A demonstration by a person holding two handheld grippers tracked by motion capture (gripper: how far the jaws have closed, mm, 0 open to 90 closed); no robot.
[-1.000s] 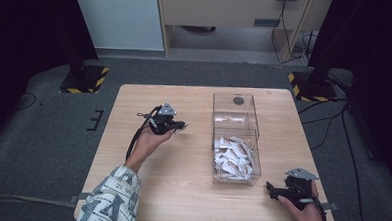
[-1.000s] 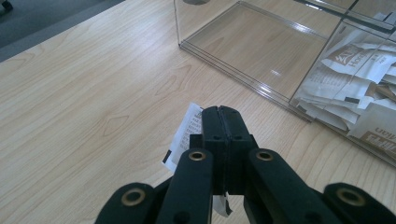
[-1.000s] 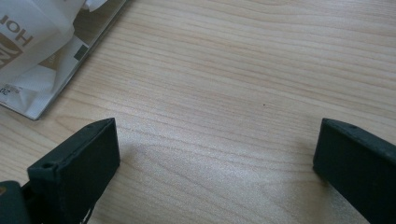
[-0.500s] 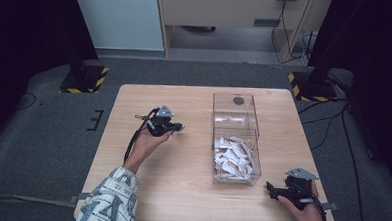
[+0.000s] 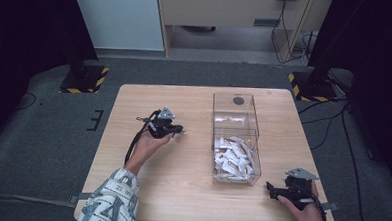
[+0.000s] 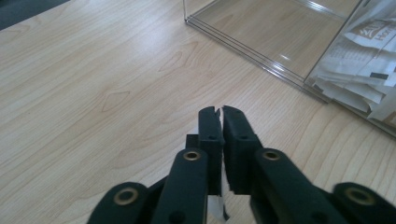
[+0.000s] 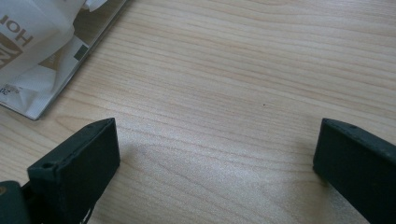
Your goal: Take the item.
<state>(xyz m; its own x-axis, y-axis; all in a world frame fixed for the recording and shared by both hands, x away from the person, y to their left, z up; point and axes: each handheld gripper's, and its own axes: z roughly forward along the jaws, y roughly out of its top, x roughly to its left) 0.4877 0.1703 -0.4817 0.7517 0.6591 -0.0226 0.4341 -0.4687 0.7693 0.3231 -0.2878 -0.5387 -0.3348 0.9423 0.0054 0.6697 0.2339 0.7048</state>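
Note:
My left gripper [image 5: 179,132] hovers over the wooden table [image 5: 180,190], left of a clear plastic box [image 5: 219,111]. In the left gripper view its jaws [image 6: 221,112] stand almost together with the thin edge of a white packet [image 6: 217,205] pinched between them. They have just been opening a little. The near half of the box holds a heap of white packets [image 5: 234,157], also seen through its wall [image 6: 359,70]. My right gripper [image 5: 273,189] rests at the table's near right corner. Its jaws [image 7: 217,140] are spread wide over bare wood.
The far half of the box [image 6: 261,28] holds nothing, and a dark round mark [image 5: 238,100] lies at its far end. Printed packets [image 7: 28,56] press against the box wall close to the right gripper. Black stands with yellow-striped feet [image 5: 85,80] flank the table.
The left hand has shifted only slightly above the table, still with the white packet between the jaws. The right hand has not moved.

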